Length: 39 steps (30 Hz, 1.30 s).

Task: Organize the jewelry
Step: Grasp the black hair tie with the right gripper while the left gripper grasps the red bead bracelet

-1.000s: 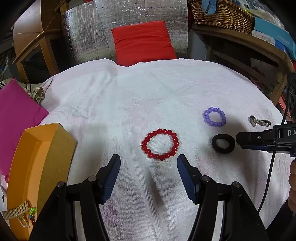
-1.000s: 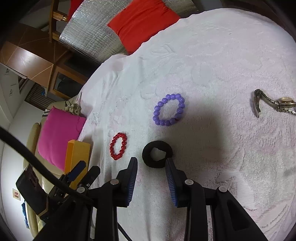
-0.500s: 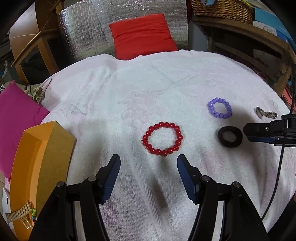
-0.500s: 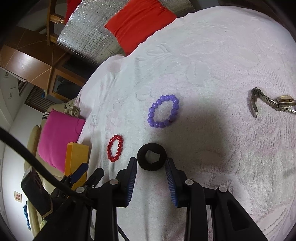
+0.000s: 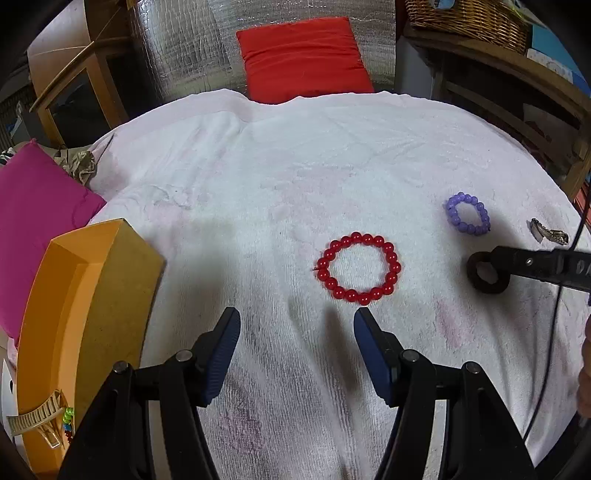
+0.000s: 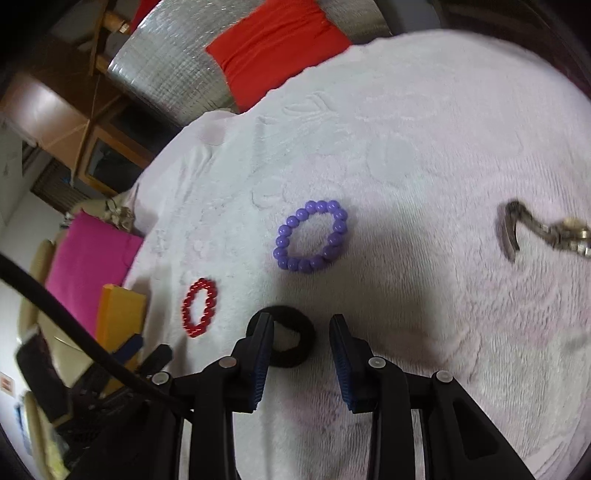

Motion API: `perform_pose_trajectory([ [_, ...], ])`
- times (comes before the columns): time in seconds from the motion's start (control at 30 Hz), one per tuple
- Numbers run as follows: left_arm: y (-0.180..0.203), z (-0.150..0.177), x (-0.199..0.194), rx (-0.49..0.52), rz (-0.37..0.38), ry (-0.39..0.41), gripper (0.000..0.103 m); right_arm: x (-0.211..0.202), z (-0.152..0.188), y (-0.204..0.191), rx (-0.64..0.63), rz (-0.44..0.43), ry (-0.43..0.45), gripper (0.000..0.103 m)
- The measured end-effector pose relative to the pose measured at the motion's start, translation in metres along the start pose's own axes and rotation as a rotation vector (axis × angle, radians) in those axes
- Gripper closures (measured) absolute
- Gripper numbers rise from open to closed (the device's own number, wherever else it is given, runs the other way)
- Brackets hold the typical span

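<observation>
A red bead bracelet [image 5: 360,267] lies on the white towel, just beyond my open, empty left gripper [image 5: 297,325]; it also shows in the right wrist view [image 6: 199,308]. A black hair tie [image 6: 291,345] lies between the tips of my open right gripper [image 6: 301,332], its left edge behind the left finger. The hair tie [image 5: 487,277] is partly covered by the right gripper in the left wrist view. A purple bead bracelet [image 6: 312,236] lies beyond it. A metal watch [image 6: 539,230] lies at the far right. An orange tray [image 5: 62,314] at the left holds a comb-like clip and small beads.
The white towel [image 5: 295,155] covers a round table. A magenta cushion [image 5: 33,206] lies at the left edge, a red cushion [image 5: 303,55] against a silver panel at the back. Wooden furniture and a wicker basket [image 5: 465,14] stand behind and to the right.
My right gripper has moved forward and down so its fingertips now flank the black hair tie. My left gripper has drawn back a little from the red bracelet.
</observation>
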<state>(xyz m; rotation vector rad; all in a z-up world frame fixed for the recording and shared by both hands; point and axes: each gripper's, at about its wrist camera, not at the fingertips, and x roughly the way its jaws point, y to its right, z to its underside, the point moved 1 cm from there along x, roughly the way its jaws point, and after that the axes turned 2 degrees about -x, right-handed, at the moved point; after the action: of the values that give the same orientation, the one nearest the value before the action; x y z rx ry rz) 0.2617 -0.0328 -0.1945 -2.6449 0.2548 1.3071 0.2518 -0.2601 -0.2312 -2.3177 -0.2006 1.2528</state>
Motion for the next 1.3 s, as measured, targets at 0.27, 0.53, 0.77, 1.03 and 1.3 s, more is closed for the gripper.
perform_pose_trajectory([
  [0.27, 0.016, -0.008, 0.003, 0.022, 0.062, 0.033, 0.038, 0.004, 0.008, -0.024, -0.21, 0.19, 0.031, 0.089],
  [0.53, 0.043, -0.017, 0.019, 0.053, 0.142, 0.036, 0.038, -0.01, -0.003, 0.003, -0.091, 0.154, 0.037, 0.091],
  [0.77, 0.041, -0.02, 0.032, -0.038, 0.239, 0.021, 0.038, -0.016, -0.003, 0.014, -0.027, 0.119, 0.019, 0.091],
  [1.03, 0.053, -0.018, 0.036, 0.008, 0.272, -0.006, 0.089, -0.014, -0.003, 0.014, -0.017, 0.103, 0.009, 0.091],
  [1.3, 0.051, -0.012, 0.026, 0.01, 0.319, -0.015, 0.094, -0.016, -0.001, 0.013, -0.007, 0.099, 0.014, 0.091],
])
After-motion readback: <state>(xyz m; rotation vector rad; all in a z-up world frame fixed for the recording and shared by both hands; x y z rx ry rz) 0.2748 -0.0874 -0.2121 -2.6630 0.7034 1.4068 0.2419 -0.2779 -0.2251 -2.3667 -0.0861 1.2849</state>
